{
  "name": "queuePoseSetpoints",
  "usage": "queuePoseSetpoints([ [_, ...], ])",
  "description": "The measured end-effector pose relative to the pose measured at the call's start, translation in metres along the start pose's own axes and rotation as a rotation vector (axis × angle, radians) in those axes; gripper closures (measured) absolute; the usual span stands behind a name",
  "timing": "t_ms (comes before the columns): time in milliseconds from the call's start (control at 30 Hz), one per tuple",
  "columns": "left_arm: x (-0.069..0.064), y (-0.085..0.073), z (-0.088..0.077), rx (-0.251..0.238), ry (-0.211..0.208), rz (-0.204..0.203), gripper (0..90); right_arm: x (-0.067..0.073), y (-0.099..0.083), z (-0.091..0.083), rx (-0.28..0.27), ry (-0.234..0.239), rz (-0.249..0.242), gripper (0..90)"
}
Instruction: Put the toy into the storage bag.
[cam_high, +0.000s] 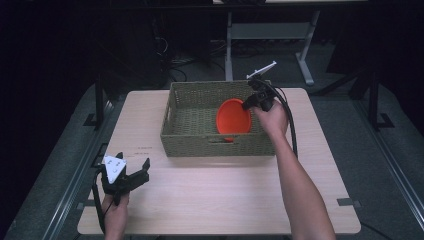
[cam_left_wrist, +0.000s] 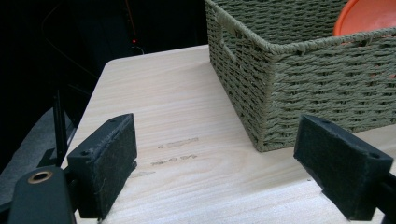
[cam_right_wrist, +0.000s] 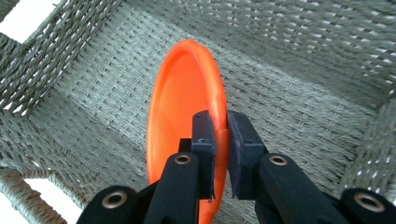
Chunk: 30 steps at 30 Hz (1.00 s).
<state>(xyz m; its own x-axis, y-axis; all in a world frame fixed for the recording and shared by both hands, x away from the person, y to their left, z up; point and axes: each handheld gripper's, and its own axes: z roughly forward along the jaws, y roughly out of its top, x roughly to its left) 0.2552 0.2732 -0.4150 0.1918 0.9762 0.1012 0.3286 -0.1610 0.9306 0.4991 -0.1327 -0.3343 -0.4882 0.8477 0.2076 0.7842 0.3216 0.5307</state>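
Note:
An orange plate (cam_high: 233, 116) hangs on edge inside the woven basket (cam_high: 175, 127) at the table's far middle. My right gripper (cam_high: 250, 102) reaches in from the basket's right side and is shut on the plate's rim. In the right gripper view the orange plate (cam_right_wrist: 180, 107) stands upright over the basket floor (cam_right_wrist: 289, 107), its rim pinched between the black pads (cam_right_wrist: 204, 133). My left gripper (cam_high: 134, 176) rests near the front left of the table, jaws open and empty; its pads (cam_left_wrist: 109, 161) frame bare wood in front of the basket corner (cam_left_wrist: 261, 107).
The light wooden table (cam_high: 220, 195) has free room in front of the basket. Faint marks (cam_left_wrist: 175, 151) lie on the wood ahead of the left gripper. A desk frame (cam_high: 270, 35) stands on the dark floor beyond the table.

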Motion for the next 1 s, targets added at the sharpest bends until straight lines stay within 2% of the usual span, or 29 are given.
queuePoseSetpoints([
  [200,0.0,0.0,-0.001,0.003,0.0,0.006,12.8,0.001,0.0,0.007,0.035,0.001,-0.005,80.5],
  [300,0.0,0.0,0.0,0.003,0.001,0.005,12.7,0.001,-0.001,0.009,0.049,-0.017,-0.021,80.3],
  [367,0.0,0.0,0.0,0.004,0.001,0.006,12.7,0.0,0.0,0.008,0.054,-0.006,-0.007,80.1],
  [467,0.0,0.0,0.0,0.001,0.001,0.004,12.7,-0.003,-0.001,0.009,0.07,-0.02,0.0,79.8],
  [667,0.0,0.0,0.0,0.004,0.001,0.005,12.7,-0.008,-0.003,0.005,0.064,-0.035,0.02,76.5],
  [767,-0.001,0.0,0.0,-0.003,-0.002,0.004,12.7,-0.011,-0.006,0.005,0.076,-0.036,0.014,76.3],
  [933,-0.001,0.0,0.0,-0.001,0.0,0.002,12.7,-0.016,-0.008,0.003,0.068,-0.053,0.04,72.9],
  [1000,0.0,0.0,0.0,0.003,0.0,0.002,12.7,-0.019,-0.01,0.002,0.056,-0.039,0.053,72.4],
])
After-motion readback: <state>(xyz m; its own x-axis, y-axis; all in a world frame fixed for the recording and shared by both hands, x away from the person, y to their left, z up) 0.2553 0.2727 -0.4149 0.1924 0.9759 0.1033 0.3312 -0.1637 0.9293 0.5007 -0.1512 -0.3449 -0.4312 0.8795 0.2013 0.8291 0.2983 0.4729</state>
